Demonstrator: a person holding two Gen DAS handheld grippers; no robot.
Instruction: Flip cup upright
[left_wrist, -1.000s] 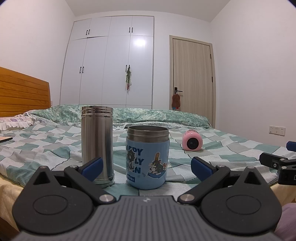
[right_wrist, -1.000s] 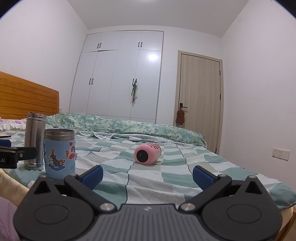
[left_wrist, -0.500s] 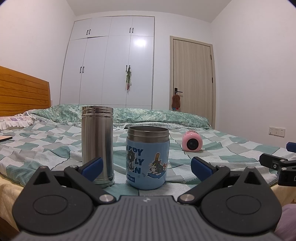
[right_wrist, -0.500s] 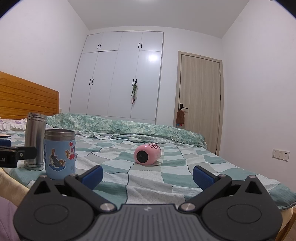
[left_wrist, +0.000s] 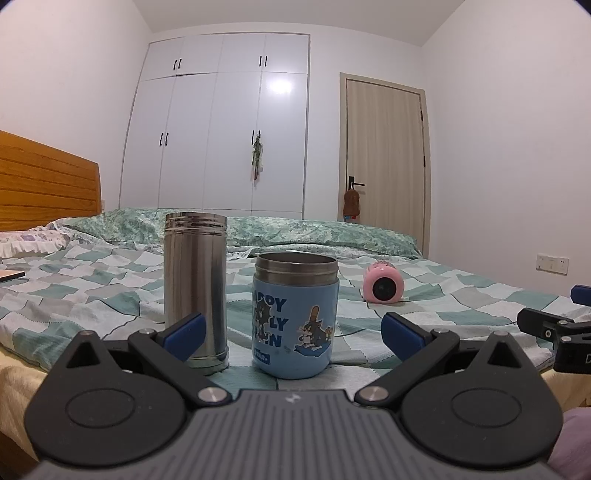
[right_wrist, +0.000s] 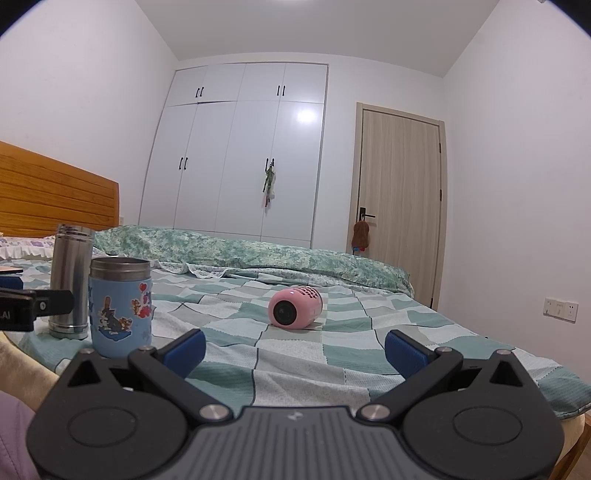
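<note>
Pink cup (right_wrist: 294, 308) on its side (printed top only in right view), right gripper (right_wrist: 294, 345) spread

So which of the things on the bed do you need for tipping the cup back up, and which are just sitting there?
For the job:
- pink cup, lying on its side on the bed
- right gripper, open and facing it
- left gripper, open

Just sitting there:
- blue cartoon cup, already upright
- steel flask, standing beside it
- checked bedspread
</note>
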